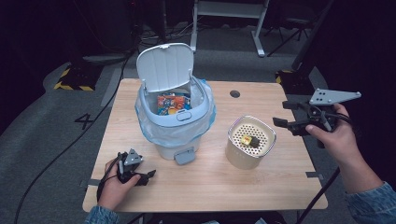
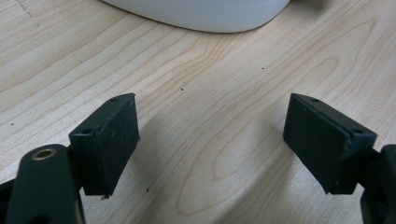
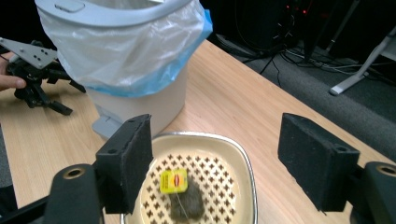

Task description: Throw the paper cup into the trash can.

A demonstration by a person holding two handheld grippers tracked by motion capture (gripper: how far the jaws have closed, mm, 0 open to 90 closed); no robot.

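Observation:
A white pedal bin (image 1: 175, 116) lined with a blue-edged plastic bag stands mid-table, its lid (image 1: 166, 65) up and colourful wrappers (image 1: 173, 103) inside. To its right sits a cream container (image 1: 250, 158) with a perforated insert; on it lies a used tea bag (image 3: 184, 200) with a yellow tag (image 3: 173, 181). My right gripper (image 1: 285, 114) hovers open to the right of the container, jaws wide apart with nothing between them (image 3: 215, 158). My left gripper (image 1: 147, 176) rests open on the wood in front of the bin's left side (image 2: 210, 140).
The wooden table (image 1: 280, 186) has a round cable hole (image 1: 235, 94) at the back. The bin's foot pedal (image 1: 184, 156) sticks out toward me. Dark floor, cables and a desk frame lie beyond the far edge.

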